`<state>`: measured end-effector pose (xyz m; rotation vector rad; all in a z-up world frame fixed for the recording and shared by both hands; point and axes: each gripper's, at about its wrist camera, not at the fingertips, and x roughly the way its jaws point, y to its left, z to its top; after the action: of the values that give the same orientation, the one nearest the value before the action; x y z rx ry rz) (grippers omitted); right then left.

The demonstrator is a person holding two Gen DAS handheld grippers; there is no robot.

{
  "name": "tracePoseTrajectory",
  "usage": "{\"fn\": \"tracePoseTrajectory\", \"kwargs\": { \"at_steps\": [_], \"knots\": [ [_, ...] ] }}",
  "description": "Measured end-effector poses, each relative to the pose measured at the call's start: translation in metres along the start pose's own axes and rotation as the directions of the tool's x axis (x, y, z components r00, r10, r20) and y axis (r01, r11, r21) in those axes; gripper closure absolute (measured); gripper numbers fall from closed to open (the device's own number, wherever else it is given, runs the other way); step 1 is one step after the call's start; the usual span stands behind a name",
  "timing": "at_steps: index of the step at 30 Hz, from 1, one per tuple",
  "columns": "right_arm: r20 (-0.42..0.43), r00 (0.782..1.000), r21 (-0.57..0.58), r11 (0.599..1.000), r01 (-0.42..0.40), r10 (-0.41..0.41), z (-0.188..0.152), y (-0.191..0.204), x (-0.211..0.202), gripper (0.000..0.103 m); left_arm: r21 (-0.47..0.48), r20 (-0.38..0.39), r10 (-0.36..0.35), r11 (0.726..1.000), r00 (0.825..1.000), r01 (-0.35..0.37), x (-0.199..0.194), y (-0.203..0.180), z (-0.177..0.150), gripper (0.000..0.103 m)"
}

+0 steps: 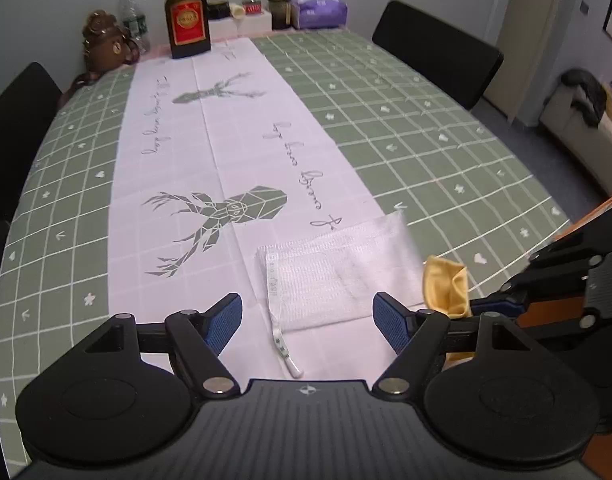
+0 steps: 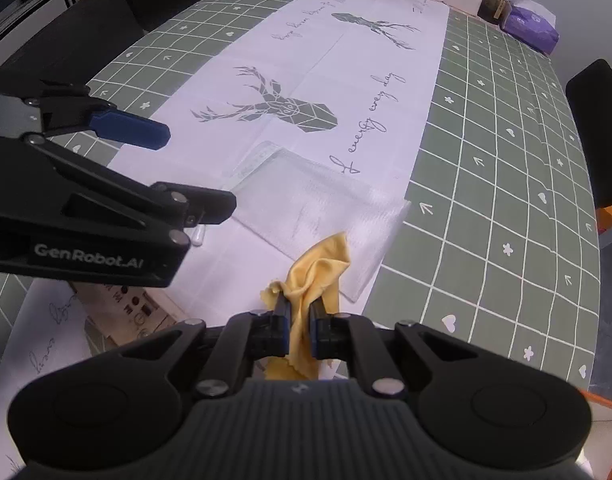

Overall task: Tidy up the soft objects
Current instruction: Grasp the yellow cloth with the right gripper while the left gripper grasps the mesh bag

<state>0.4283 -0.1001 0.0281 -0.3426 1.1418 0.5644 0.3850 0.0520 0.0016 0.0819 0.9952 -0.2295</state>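
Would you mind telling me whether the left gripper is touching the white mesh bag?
Apart. In the left wrist view the left gripper hovers open, its fingers on either side of the white mesh bag with tablecloth showing between.

A: What's around the liquor bottle (image 1: 187, 12)?

B: It stands at the far end of the surface (image 1: 406, 120), on the white runner (image 1: 209, 152) with the deer prints. A brown teddy bear (image 1: 105, 40) sits left of it, with a clear water bottle (image 1: 133, 12) between them.

A: And to its right?

B: Dark jars (image 1: 279, 10) on a white box, then a purple tissue pack (image 1: 322, 8). Black chairs (image 1: 438, 52) stand further out on either side.
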Motion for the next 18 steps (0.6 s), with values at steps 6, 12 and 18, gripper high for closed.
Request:
{"fn": "tracePoseTrajectory", "kwargs": {
  "at_steps": [6,12,18],
  "knots": [
    [-0.008,1.000,0.028,1.000,0.014,-0.013,0.013,-0.013,0.020,0.096,-0.093,-0.119,-0.044,0.995,0.992,0.033,0.047,0.018,0.016,0.015],
    [-0.048,0.999,0.054,0.998,0.018,-0.016,0.019,-0.019,0.037,0.096,-0.123,-0.160,-0.068,0.991,0.985,0.048,0.069,0.016,0.024,0.015],
    [-0.064,0.998,0.078,0.997,-0.009,0.014,0.020,-0.024,0.045,0.097,-0.120,-0.221,-0.107,0.989,0.969,0.082,0.086,0.001,0.022,0.029]
  ]
}}
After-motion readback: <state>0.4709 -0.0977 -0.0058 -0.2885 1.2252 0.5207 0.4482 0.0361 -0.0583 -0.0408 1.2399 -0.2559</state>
